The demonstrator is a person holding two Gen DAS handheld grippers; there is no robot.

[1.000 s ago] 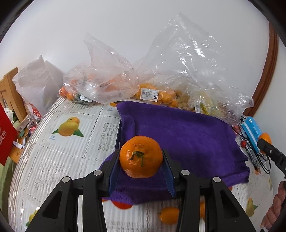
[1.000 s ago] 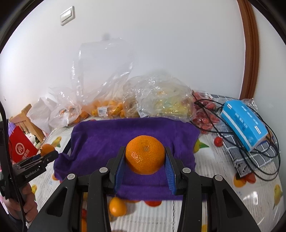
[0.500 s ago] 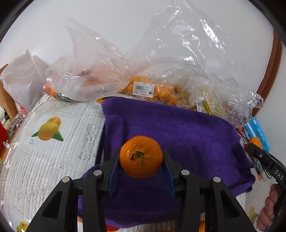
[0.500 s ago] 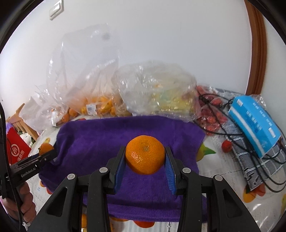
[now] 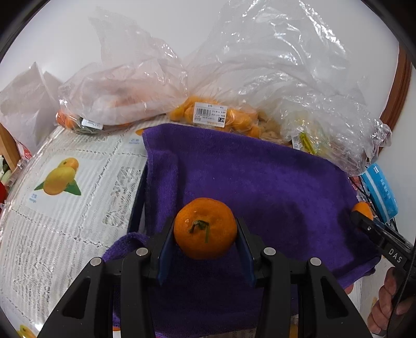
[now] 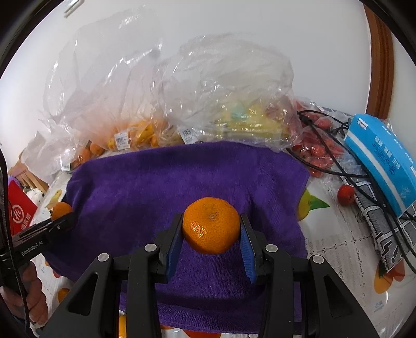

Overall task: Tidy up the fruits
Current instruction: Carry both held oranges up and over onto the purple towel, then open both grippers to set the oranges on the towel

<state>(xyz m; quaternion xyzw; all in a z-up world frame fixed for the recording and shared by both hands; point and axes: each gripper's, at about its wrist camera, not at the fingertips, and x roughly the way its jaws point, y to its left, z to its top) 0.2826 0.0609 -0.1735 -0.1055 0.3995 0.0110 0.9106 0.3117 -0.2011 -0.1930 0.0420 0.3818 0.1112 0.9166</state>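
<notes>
We find the left gripper (image 5: 205, 245) clenched on a stem-side-up mandarin (image 5: 205, 228), its blue fingers (image 5: 165, 256) pressed against both flanks, the fruit held above the near part of the purple towel (image 5: 260, 187). The right gripper (image 6: 211, 243) likewise grasps a second mandarin (image 6: 211, 225) between its fingers (image 6: 173, 249), above the near middle of the same towel. Each gripper's tip shows at the towel's side edge in the other's view, with a hand (image 6: 28, 288) on its handle. The towel lies on a worktop (image 5: 78, 208) covered with a lace cloth printed with fruit. To the right of the towel we note a blue box (image 6: 382, 158), black cables (image 6: 338, 166) and a loose red fruit (image 6: 345, 194). Touching the towel's far edge stand clear plastic bags (image 6: 221, 85) holding small orange fruit (image 5: 241, 121), yellow fruit (image 6: 249, 124) and red fruit (image 6: 319, 149), against a white wall (image 6: 234, 23).
</notes>
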